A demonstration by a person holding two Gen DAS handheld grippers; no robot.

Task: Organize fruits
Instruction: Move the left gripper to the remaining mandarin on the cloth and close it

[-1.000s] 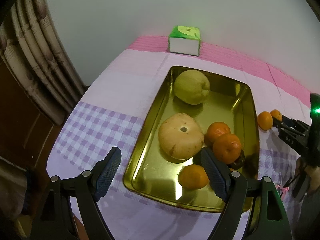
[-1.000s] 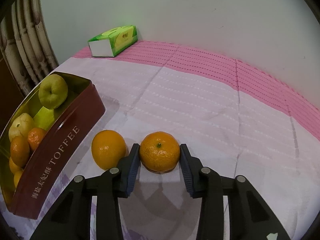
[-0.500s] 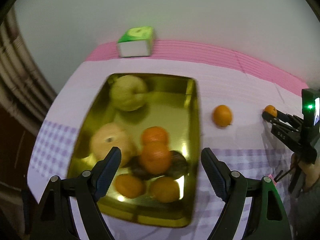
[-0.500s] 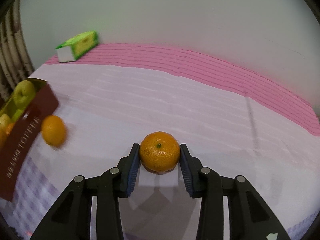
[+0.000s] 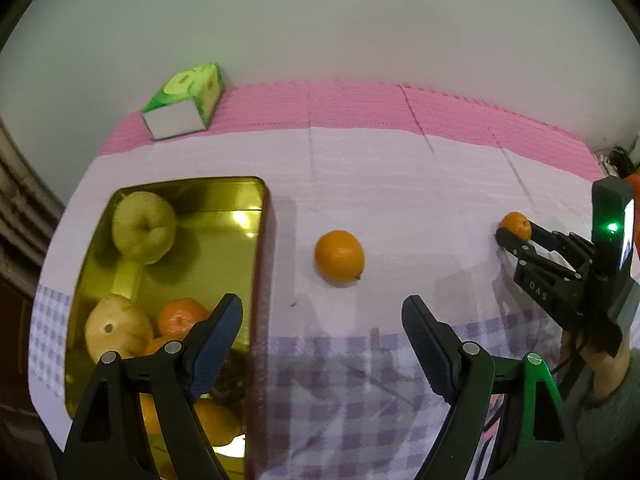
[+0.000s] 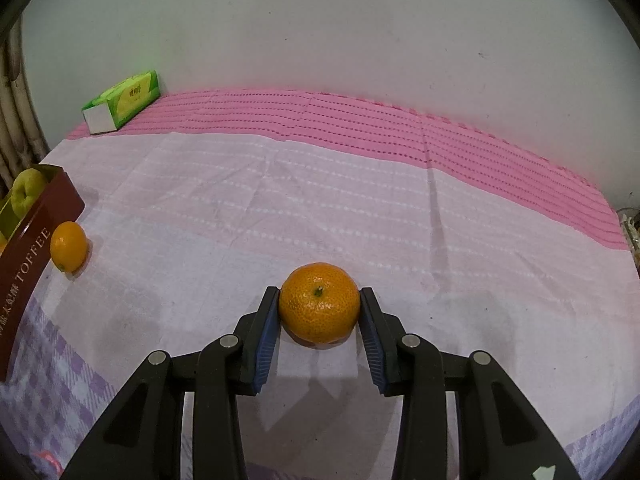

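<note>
My right gripper [image 6: 319, 312] was clamped on a mandarin [image 6: 319, 305]; both blue pads pressed on its sides, and its small stem faced the camera. In the left wrist view the same mandarin [image 5: 516, 225] showed small at the tip of the right gripper [image 5: 517, 233], at the far right of the table, well apart from the tin. A part of my right hand [image 5: 608, 364] was seen under that gripper, with a grey sleeve below it.

My left gripper [image 5: 322, 344] had its jaws apart and nothing was between them. It hung over the tablecloth [image 5: 400, 184], which was pink at the back, pale in the middle and purple checked near me. Ahead of the open fingers a loose orange [image 5: 339, 255] lay on the cloth, just beside the long wall of the tin [image 5: 260, 264] but not touching it. In the right wrist view this orange [image 6: 68, 246] lay close to the dark red side of the tin [image 6: 38, 236], where the word TOFFEE was printed.

Inside the golden tin I saw a green apple [image 5: 144, 227] at the far end, a pale yellow fruit [image 5: 116, 330] nearer, and several small oranges [image 5: 180, 318] at the near end, partly hidden by my left finger. A green tissue box [image 5: 185, 102] lay on the pink stripe at the back, near the wall.
</note>
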